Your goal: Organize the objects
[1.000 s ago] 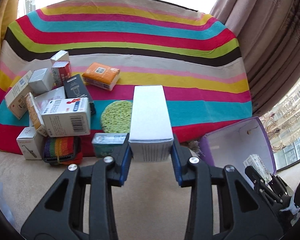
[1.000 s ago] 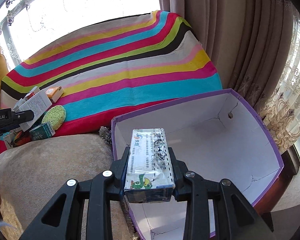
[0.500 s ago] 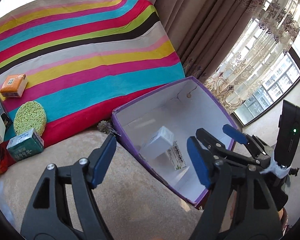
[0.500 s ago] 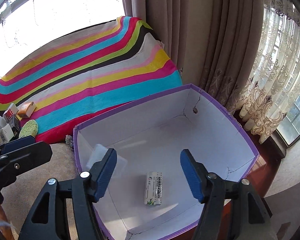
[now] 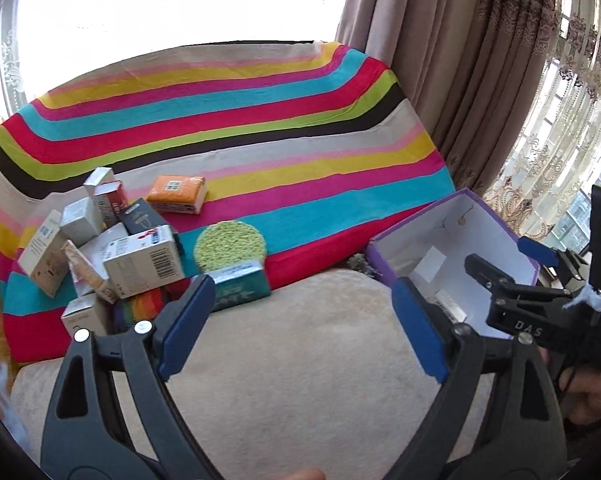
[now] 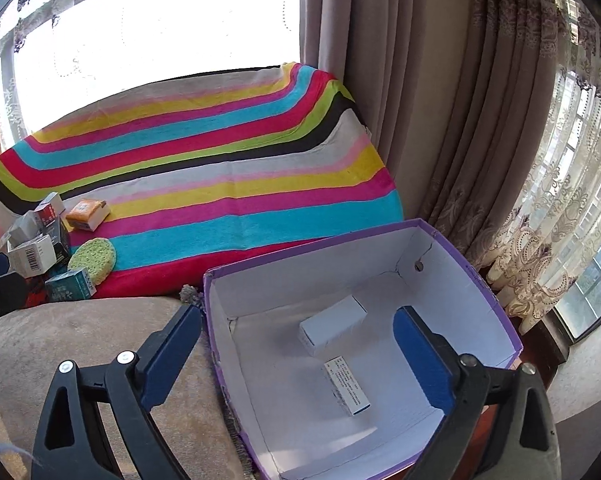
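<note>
A purple-rimmed white cardboard box [image 6: 476, 276] stands on the right of the beige cushion; it also shows in the left wrist view [image 5: 496, 216]. Inside lie a white carton [image 6: 332, 324] and a slim printed carton [image 6: 346, 384]. A pile of small boxes [image 5: 100, 236], an orange packet [image 5: 176, 194], a green round sponge [image 5: 230, 246] and a teal packet [image 5: 240, 290] lie on the striped blanket. My left gripper [image 5: 300, 320] is open and empty above the cushion. My right gripper [image 6: 296, 360] is open and empty over the box's near left corner.
The striped blanket [image 5: 260, 128] covers the sofa back. Beige curtains [image 6: 420, 100] and a window hang behind and to the right. The beige cushion [image 5: 300, 360] lies in front. My right gripper's body [image 5: 540, 320] shows at the right edge of the left wrist view.
Both grippers have let go of their cartons, which now lie in the box. Both have pulled back, and the left one has swung left toward the pile.
</note>
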Motion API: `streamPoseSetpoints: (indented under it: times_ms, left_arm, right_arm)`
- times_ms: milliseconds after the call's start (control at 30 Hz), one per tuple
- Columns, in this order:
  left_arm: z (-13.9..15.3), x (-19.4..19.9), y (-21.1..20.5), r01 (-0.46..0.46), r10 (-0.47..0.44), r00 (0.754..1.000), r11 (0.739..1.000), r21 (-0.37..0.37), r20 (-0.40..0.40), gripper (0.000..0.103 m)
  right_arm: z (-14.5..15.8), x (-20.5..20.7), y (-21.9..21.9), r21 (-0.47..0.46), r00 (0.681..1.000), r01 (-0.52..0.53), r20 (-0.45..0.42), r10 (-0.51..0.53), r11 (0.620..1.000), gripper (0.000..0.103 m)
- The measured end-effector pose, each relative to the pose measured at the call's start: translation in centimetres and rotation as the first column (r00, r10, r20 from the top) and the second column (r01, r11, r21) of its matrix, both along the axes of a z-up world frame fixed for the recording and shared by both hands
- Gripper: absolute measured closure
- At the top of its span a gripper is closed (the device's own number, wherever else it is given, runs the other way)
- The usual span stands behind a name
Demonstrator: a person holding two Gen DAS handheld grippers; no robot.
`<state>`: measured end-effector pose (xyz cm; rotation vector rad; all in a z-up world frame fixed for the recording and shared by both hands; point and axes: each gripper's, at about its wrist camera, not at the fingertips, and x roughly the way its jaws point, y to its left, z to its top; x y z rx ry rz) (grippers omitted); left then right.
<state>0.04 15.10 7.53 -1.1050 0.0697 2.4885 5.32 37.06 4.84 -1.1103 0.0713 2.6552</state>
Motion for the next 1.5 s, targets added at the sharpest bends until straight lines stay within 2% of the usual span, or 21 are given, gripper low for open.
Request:
streamPoseSetpoints:
  times_ms: [133, 200, 300, 567, 767, 1033, 1100, 1200, 1300, 1400, 1500]
  left_arm:
    - [-1.2, -0.2, -5.6, -0.148, 0.149, 0.988, 0.988, -0.046, 0.030, 0.012]
    - [-1.6, -0.1, -8.3, -0.194, 0.196, 0.979, 0.980, -0.032, 0.051, 0.012]
    - [-1.8, 0.4, -12.0, -0.243, 0.242, 0.967, 0.970, 0.002, 0.075, 0.012]
    - [-1.6, -0.4, -18.8, -0.357, 0.355, 0.931, 0.934, 0.011, 0.089, 0.012]
    - [-1.9, -2.4, -22.0, -0.402, 0.399, 0.910, 0.915, 0.006, 0.116, 0.012]
    - [-3.2, -5.8, -23.6, -0.447, 0.447, 0.878, 0.894, -0.044, 0.168, 0.012]
    - [-2.8, -6.3, -23.2, -0.435, 0.434, 0.886, 0.900, -0.034, 0.161, 0.012]
    - [-2.4, -6.7, -21.1, -0.369, 0.361, 0.915, 0.929, 0.011, 0.179, 0.012]
    - [-2.1, -7.1, -18.6, -0.322, 0.317, 0.935, 0.947, 0.006, 0.158, 0.010]
    - [-2.4, -7.6, -17.8, -0.326, 0.321, 0.935, 0.945, 0.004, 0.148, 0.010]
    - [-3.2, -7.9, -17.7, -0.336, 0.326, 0.927, 0.941, 0.028, 0.184, 0.010]
  right_arm:
    - [-0.2, -1.2, -3.3, -0.062, 0.992, -0.117, 0.034, 0.120, 0.991, 0.005]
    - [-0.5, -1.9, -4.9, -0.110, 0.984, -0.171, 0.038, 0.176, 0.979, 0.005]
    - [-1.1, -3.2, -7.5, -0.131, 0.966, -0.234, 0.076, 0.245, 0.963, 0.005]
    - [-1.5, -6.7, -14.1, -0.115, 0.923, -0.348, 0.131, 0.362, 0.930, 0.006]
    - [-3.5, -9.4, -18.4, -0.091, 0.885, -0.410, 0.204, 0.420, 0.908, 0.006]
    - [-5.2, -12.3, -19.9, -0.098, 0.888, -0.369, 0.258, 0.381, 0.924, 0.006]
    - [-5.6, -12.7, -20.2, -0.091, 0.887, -0.362, 0.271, 0.373, 0.928, 0.006]
    - [-6.2, -13.3, -20.5, -0.084, 0.885, -0.354, 0.293, 0.362, 0.932, 0.006]
    - [-6.1, -13.6, -20.8, -0.075, 0.886, -0.359, 0.287, 0.364, 0.931, 0.006]
    - [-6.2, -13.9, -21.1, -0.060, 0.887, -0.360, 0.287, 0.361, 0.931, 0.006]
    - [-6.5, -14.2, -21.1, -0.053, 0.890, -0.355, 0.287, 0.355, 0.933, 0.007]
